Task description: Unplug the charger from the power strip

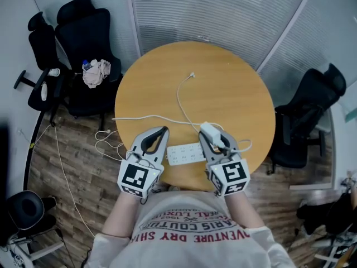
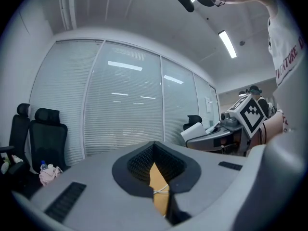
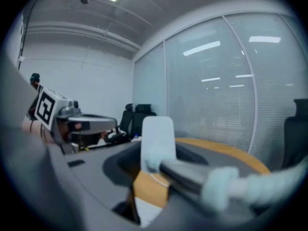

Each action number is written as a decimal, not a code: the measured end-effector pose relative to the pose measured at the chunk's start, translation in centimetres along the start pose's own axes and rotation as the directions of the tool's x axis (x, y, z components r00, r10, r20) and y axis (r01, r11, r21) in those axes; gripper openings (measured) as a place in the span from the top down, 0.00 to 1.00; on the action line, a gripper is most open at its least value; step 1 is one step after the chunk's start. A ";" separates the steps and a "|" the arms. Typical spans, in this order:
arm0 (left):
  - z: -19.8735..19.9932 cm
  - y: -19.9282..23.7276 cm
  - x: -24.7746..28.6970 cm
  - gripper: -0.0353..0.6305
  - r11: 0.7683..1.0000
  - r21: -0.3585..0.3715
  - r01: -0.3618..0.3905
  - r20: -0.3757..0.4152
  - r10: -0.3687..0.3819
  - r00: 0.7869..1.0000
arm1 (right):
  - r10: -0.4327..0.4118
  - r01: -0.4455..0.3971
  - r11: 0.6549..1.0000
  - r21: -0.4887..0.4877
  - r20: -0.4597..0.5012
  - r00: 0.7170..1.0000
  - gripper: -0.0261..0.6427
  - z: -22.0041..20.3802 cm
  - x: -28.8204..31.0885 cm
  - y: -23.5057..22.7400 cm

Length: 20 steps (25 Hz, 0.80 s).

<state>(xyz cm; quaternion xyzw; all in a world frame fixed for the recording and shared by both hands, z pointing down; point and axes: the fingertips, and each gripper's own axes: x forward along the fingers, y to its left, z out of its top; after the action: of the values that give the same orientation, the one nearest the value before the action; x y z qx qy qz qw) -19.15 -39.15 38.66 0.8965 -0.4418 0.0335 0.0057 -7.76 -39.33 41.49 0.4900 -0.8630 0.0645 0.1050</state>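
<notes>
A white power strip (image 1: 187, 153) lies on the round wooden table (image 1: 234, 94) near its front edge, between my two grippers. My right gripper (image 1: 215, 135) is shut on the white charger (image 1: 211, 131), which is raised off the strip; in the right gripper view the charger (image 3: 157, 141) stands upright between the jaws. Its thin white cable (image 1: 181, 100) trails across the table to a small plug (image 1: 192, 75). My left gripper (image 1: 160, 133) hovers just left of the strip, with jaws together and nothing in them (image 2: 161, 192).
The strip's own cord (image 1: 139, 118) runs left over the table edge to the wooden floor. Black office chairs (image 1: 83, 38) stand at the left, one with a cloth and bottle (image 1: 96, 72); another chair (image 1: 312, 116) is at the right. Glass walls with blinds lie beyond.
</notes>
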 end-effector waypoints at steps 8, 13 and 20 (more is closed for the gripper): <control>-0.3 0.5 0.4 0.90 1.000 -0.001 -0.004 -0.018 0.004 1.000 | -0.009 0.009 1.000 0.016 -0.008 1.000 0.73 -0.3 0.4 0.0; -0.7 0.1 0.6 0.90 1.000 -0.004 -0.001 -0.029 0.001 1.000 | -0.014 0.015 0.999 0.032 -0.019 1.000 0.73 -0.9 0.1 -0.2; -1.1 -0.3 0.9 0.90 1.000 -0.007 0.006 -0.040 -0.006 0.999 | -0.012 0.013 0.999 0.035 -0.032 0.999 0.73 -1.4 0.2 -0.3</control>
<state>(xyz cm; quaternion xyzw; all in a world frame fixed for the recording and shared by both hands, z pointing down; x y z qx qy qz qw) -18.46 -39.65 39.80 0.8969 -0.4391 0.0500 0.0177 -7.44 -39.32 42.92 0.4961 -0.8568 0.0866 0.1106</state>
